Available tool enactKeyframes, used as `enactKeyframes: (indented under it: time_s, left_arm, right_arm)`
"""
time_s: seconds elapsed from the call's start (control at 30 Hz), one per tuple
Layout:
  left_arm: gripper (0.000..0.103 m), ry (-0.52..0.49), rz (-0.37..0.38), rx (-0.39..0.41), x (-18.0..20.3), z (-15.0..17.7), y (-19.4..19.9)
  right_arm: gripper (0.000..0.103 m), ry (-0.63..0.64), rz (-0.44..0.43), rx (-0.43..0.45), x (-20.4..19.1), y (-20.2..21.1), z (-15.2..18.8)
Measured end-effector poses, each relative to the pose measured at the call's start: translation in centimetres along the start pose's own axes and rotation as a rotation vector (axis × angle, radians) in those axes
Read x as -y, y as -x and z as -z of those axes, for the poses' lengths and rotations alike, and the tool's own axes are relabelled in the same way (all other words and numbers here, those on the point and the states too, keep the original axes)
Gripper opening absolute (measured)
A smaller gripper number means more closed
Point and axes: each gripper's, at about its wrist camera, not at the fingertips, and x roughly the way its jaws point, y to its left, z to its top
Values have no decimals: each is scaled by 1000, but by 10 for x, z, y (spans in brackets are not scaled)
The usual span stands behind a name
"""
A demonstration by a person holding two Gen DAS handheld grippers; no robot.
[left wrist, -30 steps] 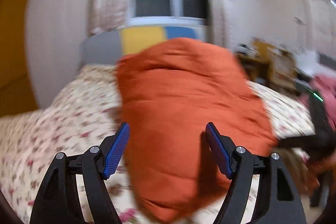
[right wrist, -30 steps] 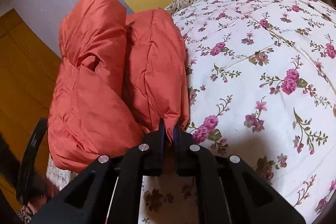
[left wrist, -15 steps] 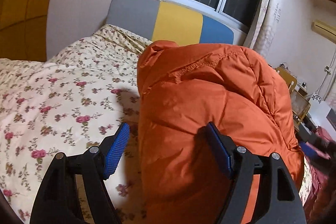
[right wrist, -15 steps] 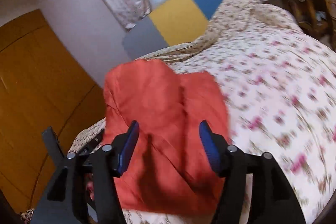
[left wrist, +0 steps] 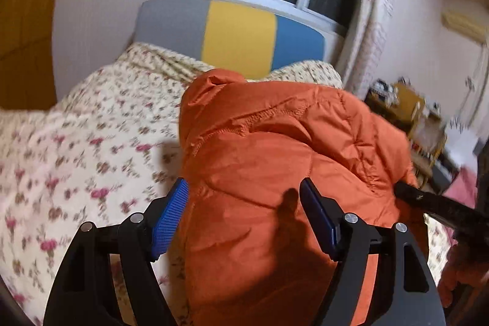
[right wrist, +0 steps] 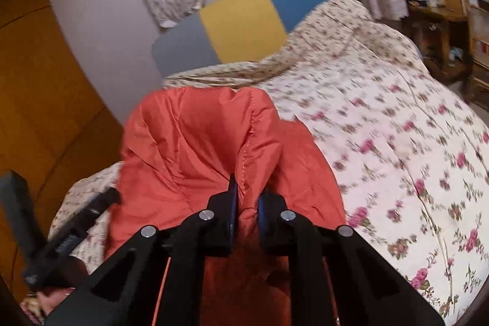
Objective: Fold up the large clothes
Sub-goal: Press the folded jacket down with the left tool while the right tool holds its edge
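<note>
In the left view, my left gripper (left wrist: pixel 243 217) is spread wide, and the orange jacket (left wrist: pixel 284 161) lies between the blue pads (left wrist: pixel 169 217) without being pressed. The jacket rests on the flowered bed (left wrist: pixel 76 148), near me.

In the right view, my right gripper (right wrist: pixel 247 205) is closing and pinches a fold of the jacket (right wrist: pixel 195 148). The jacket lies at the left side of the bed (right wrist: pixel 397 127), and the headboard (right wrist: pixel 241 23) is far behind it.

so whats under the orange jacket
The orange jacket lies on the floral quilt, which shows all around it. The quilt directly beneath is covered, so anything there is hidden.
</note>
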Motion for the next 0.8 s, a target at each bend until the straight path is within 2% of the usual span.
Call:
enactKeyframes:
  time_s: [0.1,0.17,0.37,0.5,0.8]
  left_arm:
    - [76,-63,0,-45,18,4,-16]
    - [86,-84,-3,-55,27,8,-23]
    - [100,-186,-39,-97,44,16,-43]
    - [100,-222,-61,-100,48,24,-52]
    - [100,-227,-76,-83,48,34,-59]
  right_arm:
    - [10,-29,19,-14,17,-11,5]
    - [11,-27,30,-19,22,-14,8]
    - [17,-27,71,-31,39,-38,19]
    - [19,-53,63,-22,49,-46,28]
    - [20,-66,51,-1,51,-50,36]
